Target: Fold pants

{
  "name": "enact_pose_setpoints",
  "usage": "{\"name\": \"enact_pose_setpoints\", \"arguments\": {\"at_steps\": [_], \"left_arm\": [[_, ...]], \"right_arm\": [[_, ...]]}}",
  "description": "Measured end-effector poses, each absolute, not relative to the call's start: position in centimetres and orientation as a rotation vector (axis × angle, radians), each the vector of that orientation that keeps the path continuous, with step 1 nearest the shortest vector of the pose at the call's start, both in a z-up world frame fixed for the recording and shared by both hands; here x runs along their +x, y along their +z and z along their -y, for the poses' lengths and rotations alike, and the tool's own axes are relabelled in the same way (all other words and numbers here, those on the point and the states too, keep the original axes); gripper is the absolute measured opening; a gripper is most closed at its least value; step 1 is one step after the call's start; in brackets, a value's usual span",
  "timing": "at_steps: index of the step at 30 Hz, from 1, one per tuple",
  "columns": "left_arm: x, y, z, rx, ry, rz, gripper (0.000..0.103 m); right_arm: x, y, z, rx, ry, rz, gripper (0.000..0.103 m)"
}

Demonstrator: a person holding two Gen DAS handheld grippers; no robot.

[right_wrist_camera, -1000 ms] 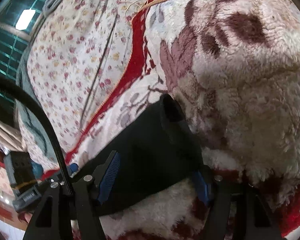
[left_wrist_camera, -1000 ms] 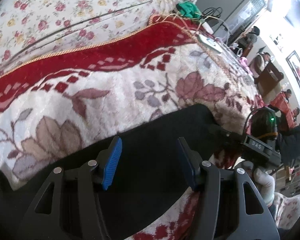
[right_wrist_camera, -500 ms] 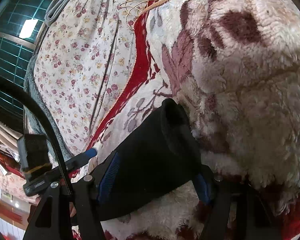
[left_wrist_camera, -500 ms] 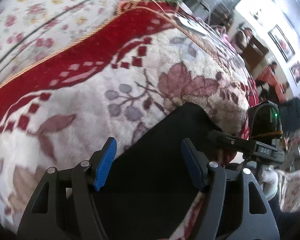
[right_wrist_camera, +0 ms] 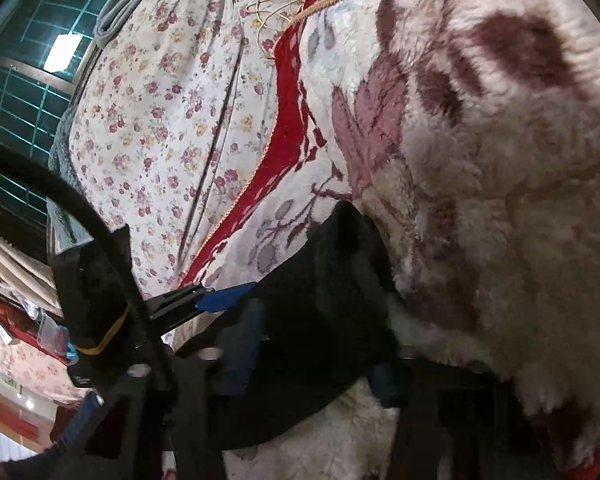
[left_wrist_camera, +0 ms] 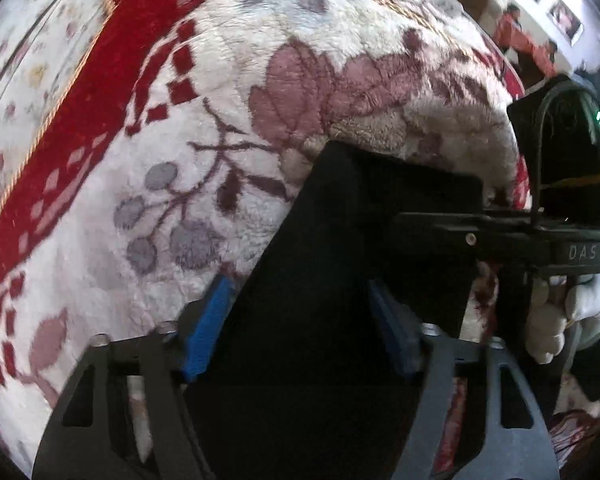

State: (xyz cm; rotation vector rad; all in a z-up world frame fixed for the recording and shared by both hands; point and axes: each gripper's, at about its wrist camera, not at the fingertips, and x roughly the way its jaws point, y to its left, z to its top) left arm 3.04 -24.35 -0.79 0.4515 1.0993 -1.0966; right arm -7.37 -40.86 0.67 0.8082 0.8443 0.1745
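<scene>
- A bed is filling both views, covered by a plush cream blanket (left_wrist_camera: pixel 204 184) with red borders and mauve flowers; a floral sheet (right_wrist_camera: pixel 160 128) is lying beyond it.
- Black pants (left_wrist_camera: pixel 340 280) are lying folded along the blanket's near edge, by its rounded corner.
- The left gripper (left_wrist_camera: pixel 300 336) is straddling the fabric, blue pads apart and not visibly pinching; its jaws have just been narrowing.
- The right gripper (right_wrist_camera: pixel 312 360) is closing round the pants' end; whether its pads are pressing yet, I cannot tell.
- A gloved hand (left_wrist_camera: pixel 560 320) is holding the right tool.
- The step appears to be taking hold for another fold; next, both claws need firm grips before lifting together.
</scene>
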Motion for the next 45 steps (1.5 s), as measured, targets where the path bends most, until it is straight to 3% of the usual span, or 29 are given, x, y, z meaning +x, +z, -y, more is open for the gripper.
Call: {"name": "enact_pose_setpoints", "arguments": {"at_steps": [1, 5, 8, 21, 31, 39, 45], "left_arm": [[3.0, -0.7, 24.5, 0.448, -1.102, -1.094, 0.047], [3.5, -0.7, 24.0, 0.385, -1.097, -1.095, 0.029], [4.0, -0.4, 23.3, 0.316, -1.089, -1.105, 0.022], [2.5, 2.8, 21.2, 0.307, -1.028, -1.025, 0.015], [0.6, 8.9, 16.5, 0.23, -0.988, -0.91, 0.013], [-0.5, 11.8, 5.0, 0.062, -0.836, -0.858, 0.013], [-1.1, 9.4, -6.9, -0.106, -0.595, -0.909, 0.013]], "right_arm": [[-7.3, 0.7, 40.9, 0.812, 0.185, -0.833, 0.024], [-7.5, 1.2, 40.9, 0.808, 0.21, -0.791, 0.014], [-7.7, 1.7, 40.8, 0.805, 0.23, -0.772, 0.012], [-8.6, 3.9, 40.5, 0.836, 0.315, -0.696, 0.012], [-9.2, 10.7, 35.1, 0.741, 0.498, -0.628, 0.011], [-8.4, 13.7, 25.1, 0.645, 0.758, -0.652, 0.011], [-6.1, 10.2, 16.1, 0.594, 0.885, -0.791, 0.011]]}}
